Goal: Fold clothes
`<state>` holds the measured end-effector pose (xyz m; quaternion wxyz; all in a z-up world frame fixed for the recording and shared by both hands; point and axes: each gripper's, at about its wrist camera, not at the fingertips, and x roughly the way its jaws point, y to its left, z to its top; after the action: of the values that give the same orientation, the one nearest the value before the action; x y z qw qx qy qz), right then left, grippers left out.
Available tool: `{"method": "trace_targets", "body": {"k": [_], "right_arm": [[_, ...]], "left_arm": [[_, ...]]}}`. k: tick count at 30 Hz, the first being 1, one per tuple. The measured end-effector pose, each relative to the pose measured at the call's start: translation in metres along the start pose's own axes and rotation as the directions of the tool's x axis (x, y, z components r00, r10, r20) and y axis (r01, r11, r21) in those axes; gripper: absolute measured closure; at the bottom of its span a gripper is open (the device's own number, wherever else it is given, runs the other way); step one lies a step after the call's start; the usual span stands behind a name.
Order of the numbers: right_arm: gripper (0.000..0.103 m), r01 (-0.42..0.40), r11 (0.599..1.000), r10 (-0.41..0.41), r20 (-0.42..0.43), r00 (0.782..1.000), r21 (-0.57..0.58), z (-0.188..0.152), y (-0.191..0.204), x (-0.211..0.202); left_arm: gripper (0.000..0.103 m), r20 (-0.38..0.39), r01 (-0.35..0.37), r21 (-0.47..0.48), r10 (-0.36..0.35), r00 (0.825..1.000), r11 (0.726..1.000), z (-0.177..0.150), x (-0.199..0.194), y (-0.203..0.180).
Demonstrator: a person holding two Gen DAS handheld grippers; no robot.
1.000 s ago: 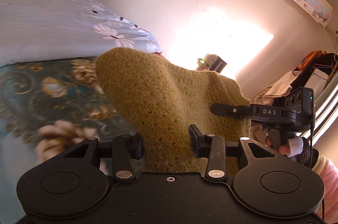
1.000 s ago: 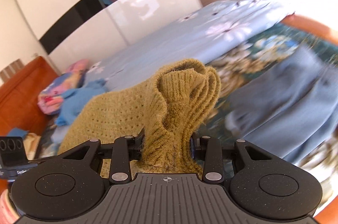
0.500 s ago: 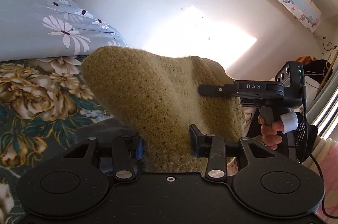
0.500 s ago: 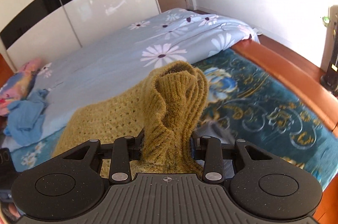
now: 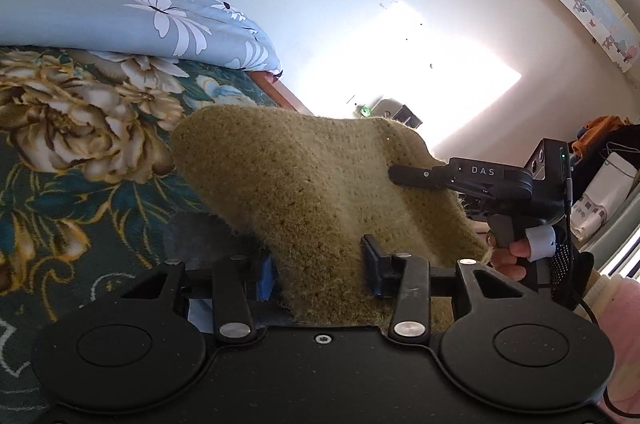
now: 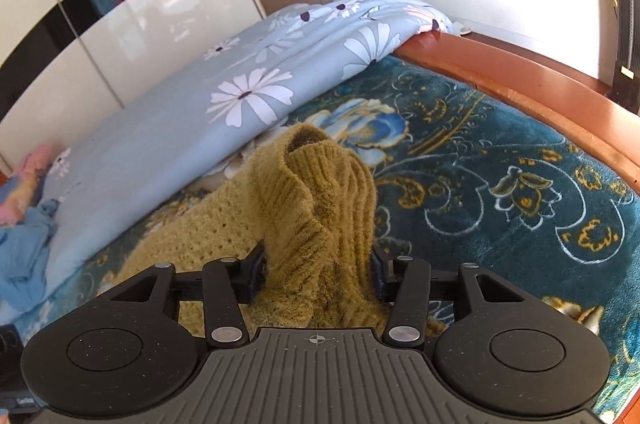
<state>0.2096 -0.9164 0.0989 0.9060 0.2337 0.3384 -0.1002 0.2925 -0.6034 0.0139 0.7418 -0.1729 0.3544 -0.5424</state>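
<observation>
Mustard ribbed knit sweater (image 6: 320, 207) bunched over plush blanket (image 6: 500, 191).

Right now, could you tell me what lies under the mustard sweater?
Under the mustard sweater lies the teal floral blanket covering the bed. Whatever sits directly beneath the knit is hidden.

Sweater (image 6: 320, 207): mustard-olive knit, ribbed at the bunched end. Blanket (image 6: 500, 183): deep teal with gold scrollwork and cream-and-blue blooms. Duvet (image 6: 224, 95): pale blue with white daisies (dark centres). Bed frame (image 6: 520, 71): orange-brown wood. Wardrobe (image 6: 120, 3): glossy white, black band. Both grippers: black.
</observation>
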Motion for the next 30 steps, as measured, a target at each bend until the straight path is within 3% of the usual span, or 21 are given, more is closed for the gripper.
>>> {"method": "trace_targets", "body": {"k": [5,12,17,20,26,30], "right_arm": [[0.054,0.012,1.000,-0.011,0.052,0.999,-0.021,0.008,0.010,-0.020],[0.048,0.050,0.999,-0.046,0.201,0.978,-0.017,0.008,0.034,-0.077],[0.053,0.008,0.994,0.010,0.162,0.987,-0.107,-0.006,0.072,-0.076],[0.059,-0.007,0.992,0.022,0.118,0.993,-0.128,-0.013,0.086,-0.059],[0.068,0.109,0.990,-0.103,0.072,0.992,-0.093,-0.028,0.064,-0.043],[0.067,0.165,0.986,-0.163,0.046,0.986,-0.040,-0.044,0.035,-0.048]], "left_arm": [[0.059,-0.021,-0.017,0.002,0.017,1.000,1.000,0.005,-0.010,-0.004],[0.049,0.009,-0.072,-0.002,0.072,0.997,0.997,0.005,-0.037,-0.011],[0.049,0.087,-0.098,0.036,0.095,0.992,0.994,0.008,-0.064,-0.032],[0.048,0.054,-0.070,0.099,0.065,0.996,0.993,0.005,-0.058,-0.051],[0.047,0.033,-0.044,0.166,0.039,0.999,0.985,-0.011,-0.053,-0.066],[0.043,0.101,-0.131,0.113,0.119,0.988,0.985,-0.005,-0.055,-0.054]]}}
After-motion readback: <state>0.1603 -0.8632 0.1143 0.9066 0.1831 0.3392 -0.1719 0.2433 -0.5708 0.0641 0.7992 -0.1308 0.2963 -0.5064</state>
